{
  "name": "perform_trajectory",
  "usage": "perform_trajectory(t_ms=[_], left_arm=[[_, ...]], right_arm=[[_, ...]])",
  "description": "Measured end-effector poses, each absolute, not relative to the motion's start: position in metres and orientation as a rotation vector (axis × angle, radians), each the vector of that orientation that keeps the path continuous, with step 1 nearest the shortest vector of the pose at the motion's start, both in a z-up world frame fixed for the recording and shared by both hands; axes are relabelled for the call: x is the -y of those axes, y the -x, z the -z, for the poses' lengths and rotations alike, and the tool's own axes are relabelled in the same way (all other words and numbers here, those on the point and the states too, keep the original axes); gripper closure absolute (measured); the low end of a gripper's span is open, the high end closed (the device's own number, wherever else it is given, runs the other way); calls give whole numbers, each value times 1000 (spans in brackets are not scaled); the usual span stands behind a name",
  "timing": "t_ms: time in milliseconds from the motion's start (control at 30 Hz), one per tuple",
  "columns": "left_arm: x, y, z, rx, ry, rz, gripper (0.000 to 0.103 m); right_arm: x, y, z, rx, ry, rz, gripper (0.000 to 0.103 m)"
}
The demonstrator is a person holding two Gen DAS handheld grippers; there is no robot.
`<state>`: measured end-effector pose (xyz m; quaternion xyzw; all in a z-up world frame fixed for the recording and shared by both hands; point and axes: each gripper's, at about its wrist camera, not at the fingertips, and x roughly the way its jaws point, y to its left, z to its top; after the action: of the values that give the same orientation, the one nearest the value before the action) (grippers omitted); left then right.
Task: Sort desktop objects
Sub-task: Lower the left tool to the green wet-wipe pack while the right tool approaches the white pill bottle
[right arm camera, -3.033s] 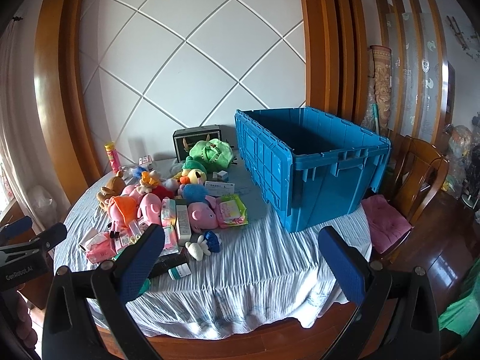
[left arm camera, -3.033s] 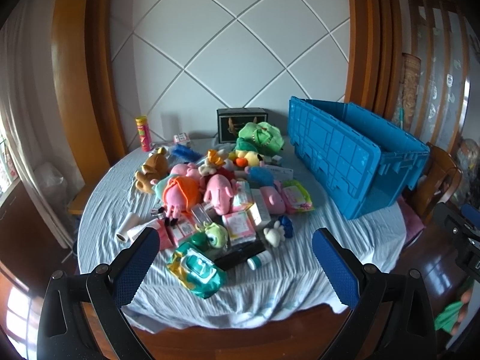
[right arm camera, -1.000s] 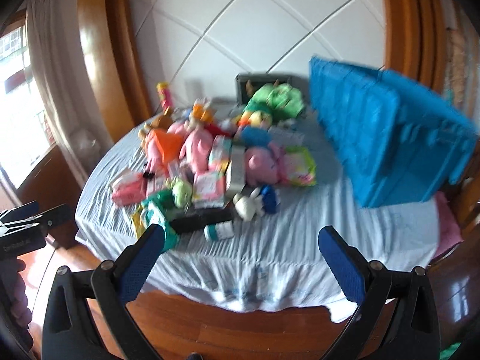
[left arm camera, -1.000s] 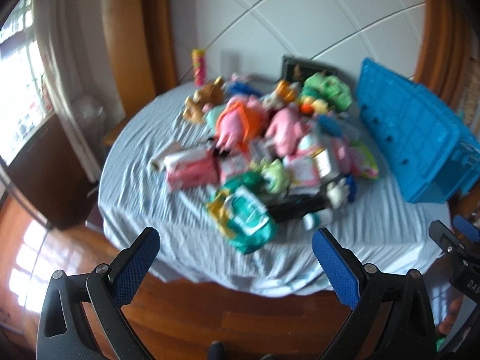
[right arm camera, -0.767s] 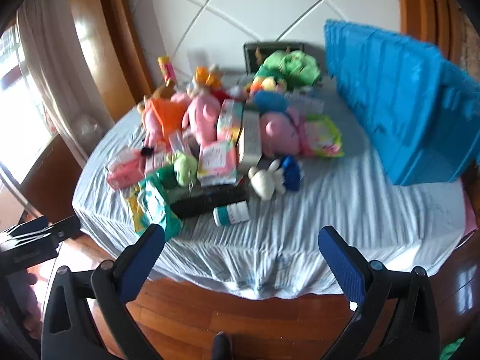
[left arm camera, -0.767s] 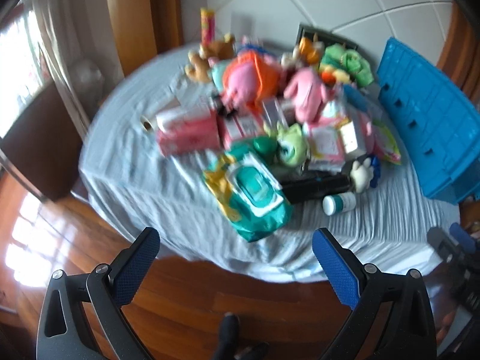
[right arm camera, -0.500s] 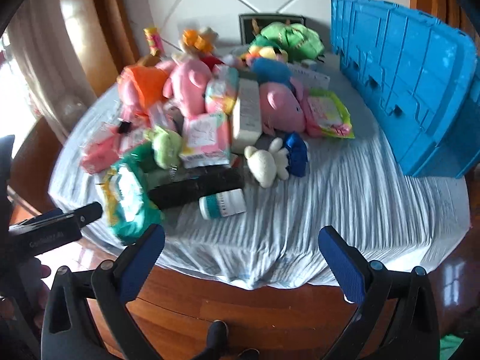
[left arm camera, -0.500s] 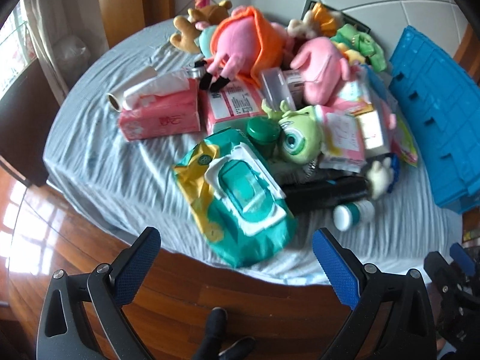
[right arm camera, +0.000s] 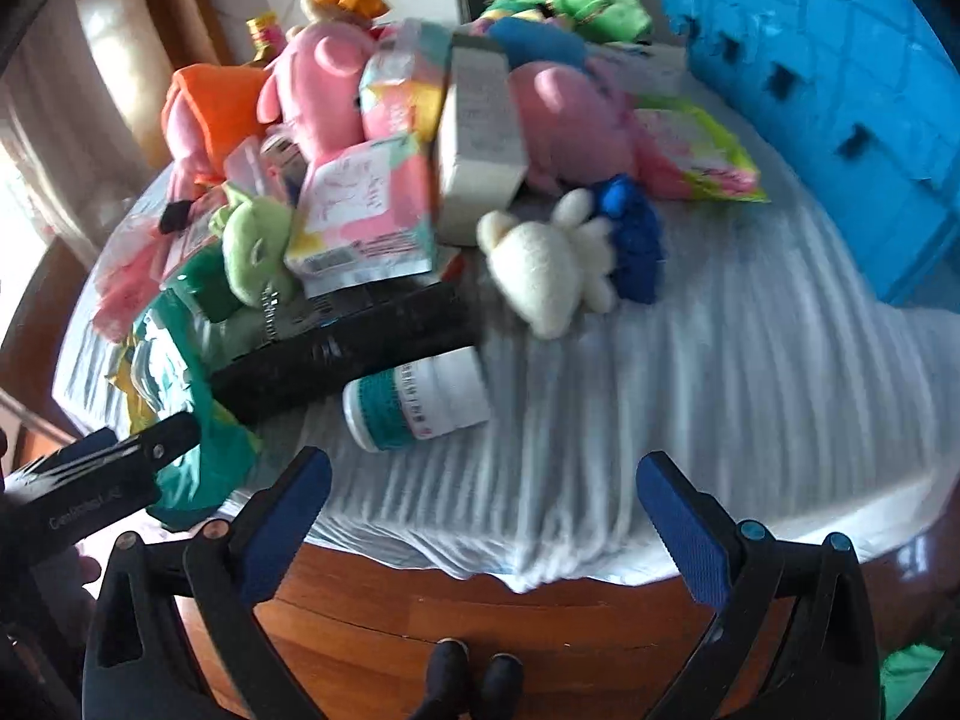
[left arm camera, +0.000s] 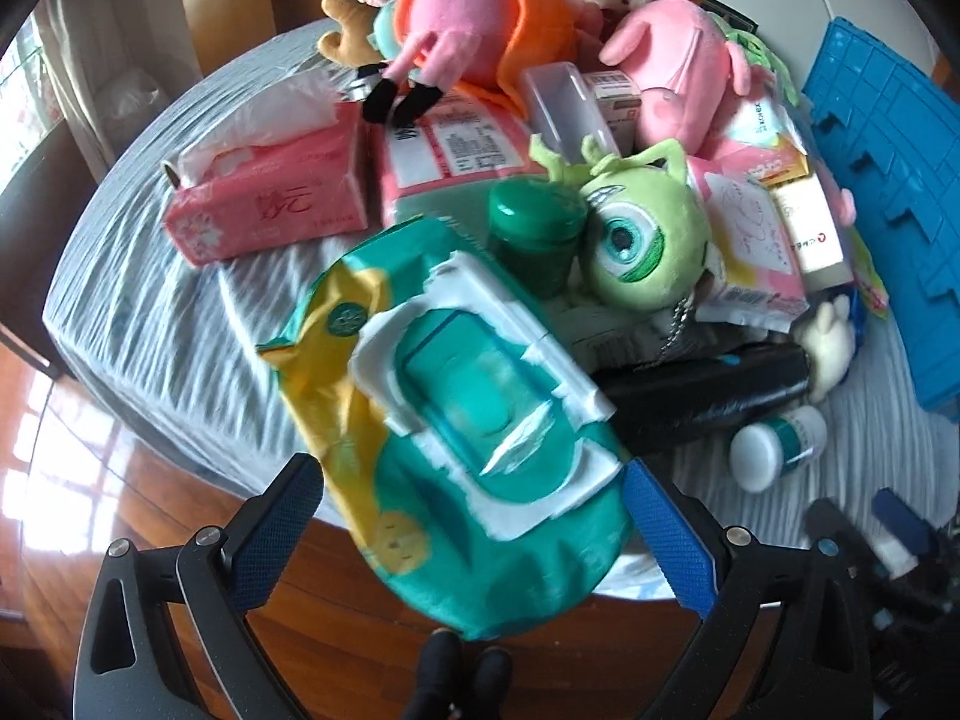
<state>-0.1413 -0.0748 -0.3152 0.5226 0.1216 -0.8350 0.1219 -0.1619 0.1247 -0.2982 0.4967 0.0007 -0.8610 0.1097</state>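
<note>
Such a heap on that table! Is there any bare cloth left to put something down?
Yes: a bare stretch lies between the white bottle, the white plush and the blue crate, to the table's near edge. Another lies left of the pink tissue pack. The middle is piled solid.

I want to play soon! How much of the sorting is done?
Nothing looks sorted yet. The left gripper, jaws open, is around the green wipes pack; the right gripper is open too. Toys like the green one-eyed plush wait beside the blue crate.
</note>
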Motion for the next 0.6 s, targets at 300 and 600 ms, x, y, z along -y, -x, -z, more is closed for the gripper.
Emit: perform_trajectory(t_ms=[300,600], left_arm=[[77,153,326,-355,-1529,2405,0],[95,165,323,-348,-1505,2437,0]], right_arm=[[-110,175,315,-82,-1427,2498,0],[-100,186,322,-136,-1408,2496,30]])
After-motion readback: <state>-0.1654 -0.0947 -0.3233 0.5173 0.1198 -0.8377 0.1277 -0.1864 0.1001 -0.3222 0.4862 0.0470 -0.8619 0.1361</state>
